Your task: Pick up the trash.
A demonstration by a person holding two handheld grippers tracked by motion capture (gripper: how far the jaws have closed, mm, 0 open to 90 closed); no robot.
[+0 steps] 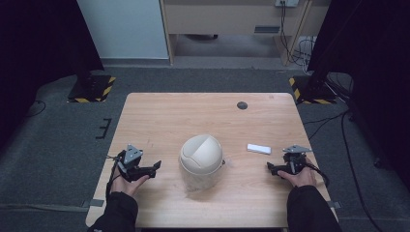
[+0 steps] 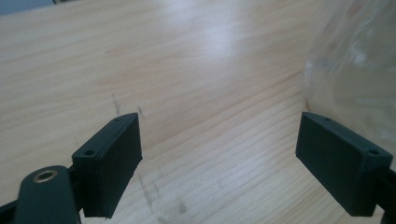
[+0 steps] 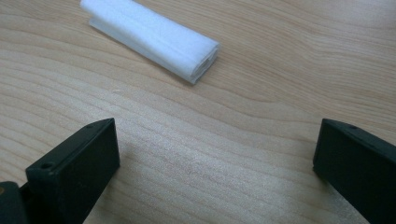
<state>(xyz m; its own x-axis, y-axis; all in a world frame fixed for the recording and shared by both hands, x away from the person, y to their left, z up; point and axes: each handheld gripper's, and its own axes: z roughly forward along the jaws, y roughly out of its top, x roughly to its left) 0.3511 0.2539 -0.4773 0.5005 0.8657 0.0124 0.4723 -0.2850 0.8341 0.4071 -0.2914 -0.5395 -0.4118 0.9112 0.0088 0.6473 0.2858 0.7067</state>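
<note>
A person sits at a wood table (image 1: 159, 116) w/ a gripper in each hand. Left gripper (image 1: 155, 166) rests near the table's left edge, jaws spread wide, nothing between them; right gripper (image 1: 270, 167) rests near the right edge, jaws likewise spread and empty. Centre of the table: a beige helmet (image 1: 201, 153) w/ a clear visor (image 2: 355, 70), which the left gripper view shows just beside that gripper's right jaw. A white folded pad (image 1: 259, 149) lies btwn helmet and right gripper, apart from both; in the right gripper view it sits ahead of the jaws. A dark round spot (image 1: 242, 105) marks the far side.
</note>
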